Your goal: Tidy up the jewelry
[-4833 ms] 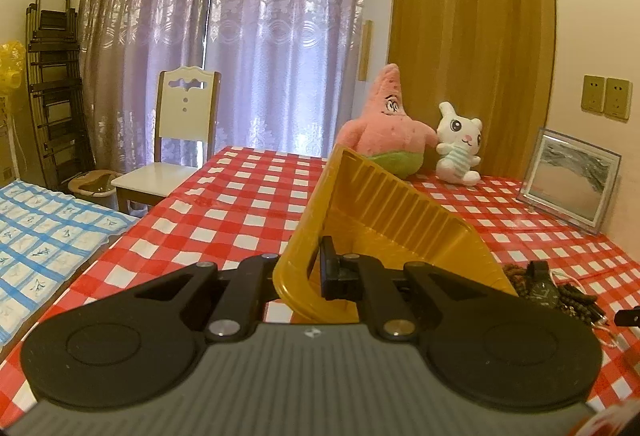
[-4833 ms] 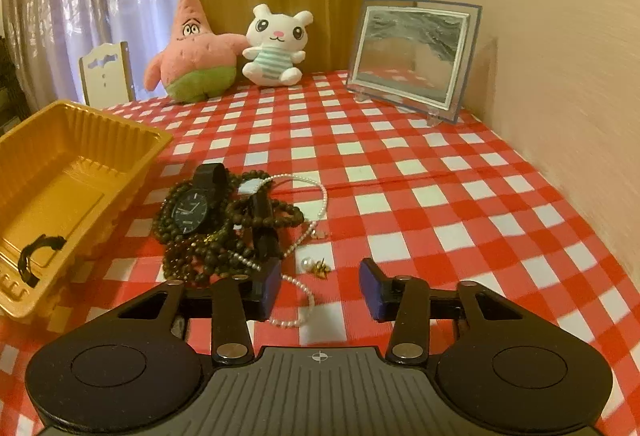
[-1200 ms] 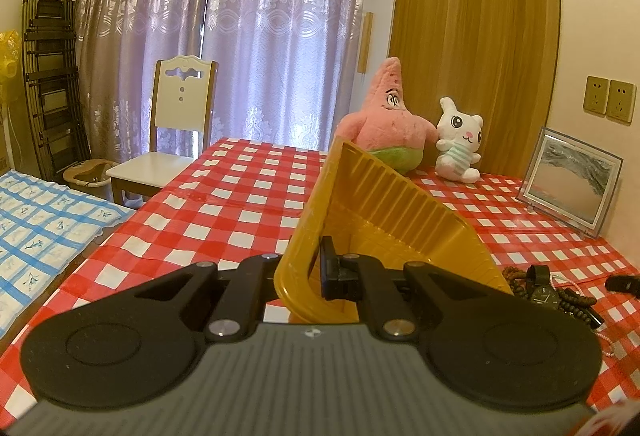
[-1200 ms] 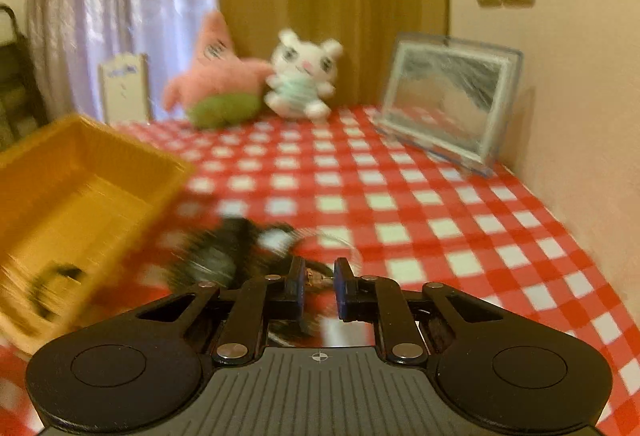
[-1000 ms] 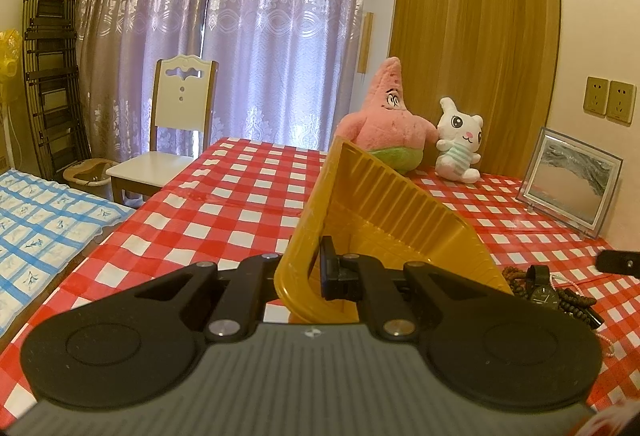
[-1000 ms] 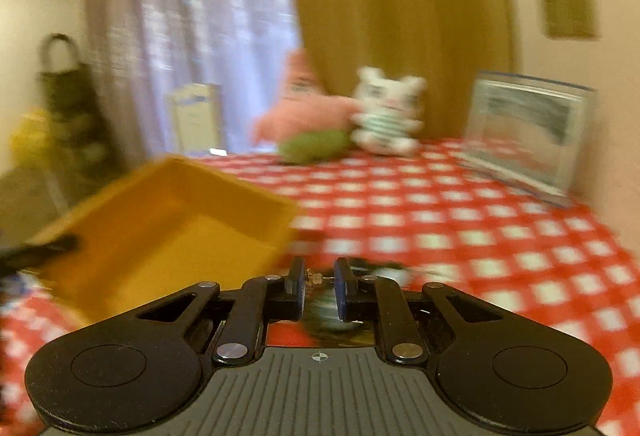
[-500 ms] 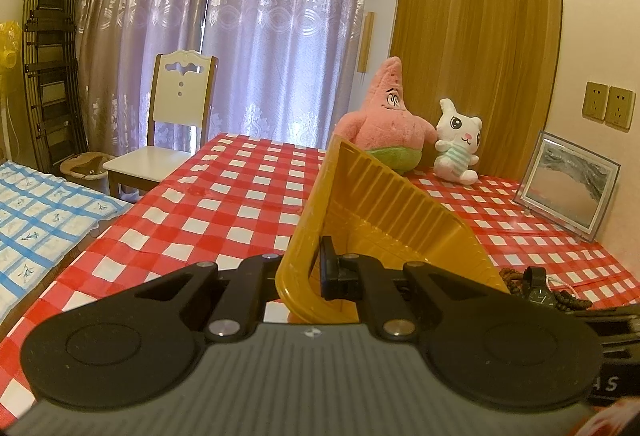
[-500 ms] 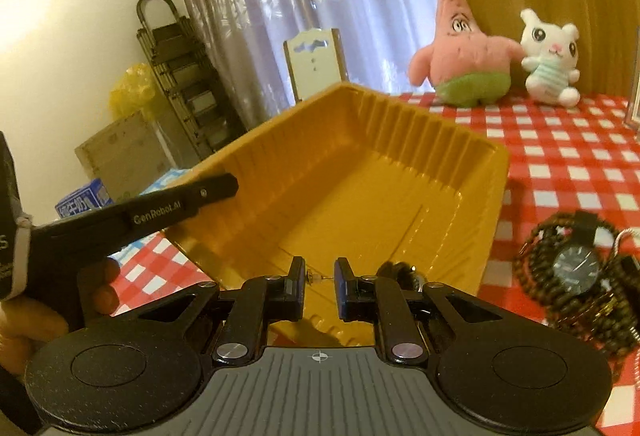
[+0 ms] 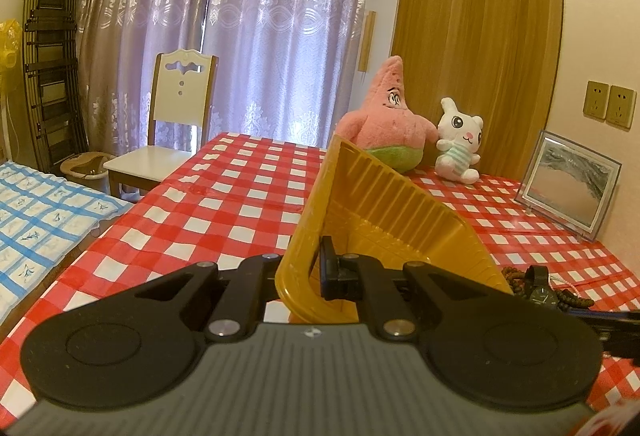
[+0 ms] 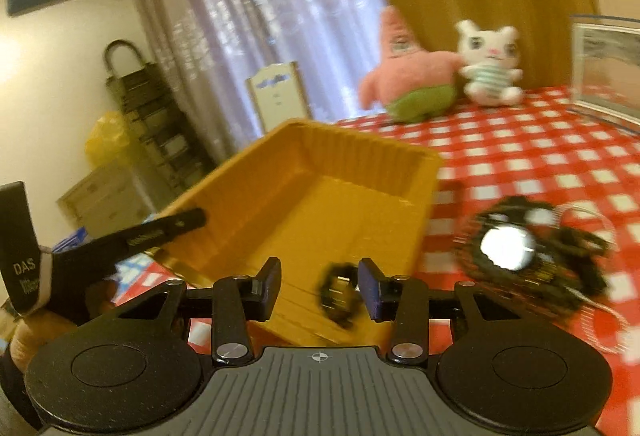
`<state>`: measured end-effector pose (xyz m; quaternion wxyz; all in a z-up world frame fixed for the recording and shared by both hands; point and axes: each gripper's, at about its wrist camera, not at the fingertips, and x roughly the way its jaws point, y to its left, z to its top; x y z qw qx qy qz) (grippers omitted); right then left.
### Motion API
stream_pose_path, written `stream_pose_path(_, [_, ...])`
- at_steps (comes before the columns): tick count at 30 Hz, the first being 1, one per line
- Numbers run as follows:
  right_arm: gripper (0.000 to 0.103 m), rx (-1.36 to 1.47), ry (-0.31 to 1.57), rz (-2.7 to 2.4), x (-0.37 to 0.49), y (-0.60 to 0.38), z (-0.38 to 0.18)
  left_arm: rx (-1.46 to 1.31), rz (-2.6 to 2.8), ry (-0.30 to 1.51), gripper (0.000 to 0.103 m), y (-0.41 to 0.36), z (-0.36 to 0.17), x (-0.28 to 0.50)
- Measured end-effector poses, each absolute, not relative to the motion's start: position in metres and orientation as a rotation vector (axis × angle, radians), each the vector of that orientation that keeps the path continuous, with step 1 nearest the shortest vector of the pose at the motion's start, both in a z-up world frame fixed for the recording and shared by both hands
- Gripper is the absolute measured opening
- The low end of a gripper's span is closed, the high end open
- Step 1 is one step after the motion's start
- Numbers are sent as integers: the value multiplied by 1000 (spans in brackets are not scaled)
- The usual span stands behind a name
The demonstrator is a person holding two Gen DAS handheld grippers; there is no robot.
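Yellow tray point(image 10: 332, 196) is pinched at its rim by the left gripper point(image 9: 316, 272); the right gripper point(image 10: 319, 286), just opening, holds nothing above it.

Lilac lace curtains point(image 9: 248, 36), white chair point(image 9: 176, 124), wooden door point(image 9: 476, 36), cream wall sockets point(image 9: 608, 108)

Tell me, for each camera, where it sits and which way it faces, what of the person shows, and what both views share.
Left wrist: on the left gripper, facing along the checked table toward curtains and chair; its jaws are clamped on the yellow tray rim, tilting it. No hand shows.
Right wrist: on the right gripper, looking down into the tray; its jaws, just opened, hold nothing. The left gripper and the hand holding it show at left.
Shared: tray, watch-and-bead pile, pink star plush, white bunny, picture frame.
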<state>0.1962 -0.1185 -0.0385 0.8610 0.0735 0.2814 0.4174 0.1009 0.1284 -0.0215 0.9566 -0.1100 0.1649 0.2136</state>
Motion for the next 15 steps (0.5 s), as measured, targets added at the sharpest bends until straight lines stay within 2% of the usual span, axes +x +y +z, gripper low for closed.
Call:
stream_pose_path(9, [43,216,659,600,225,-198,-56,-220,435,336,7,129,-22,101])
stream_pose_path(15, [43,368,702,514,267,-234,-58,-219,437,337,8,130,-22,101])
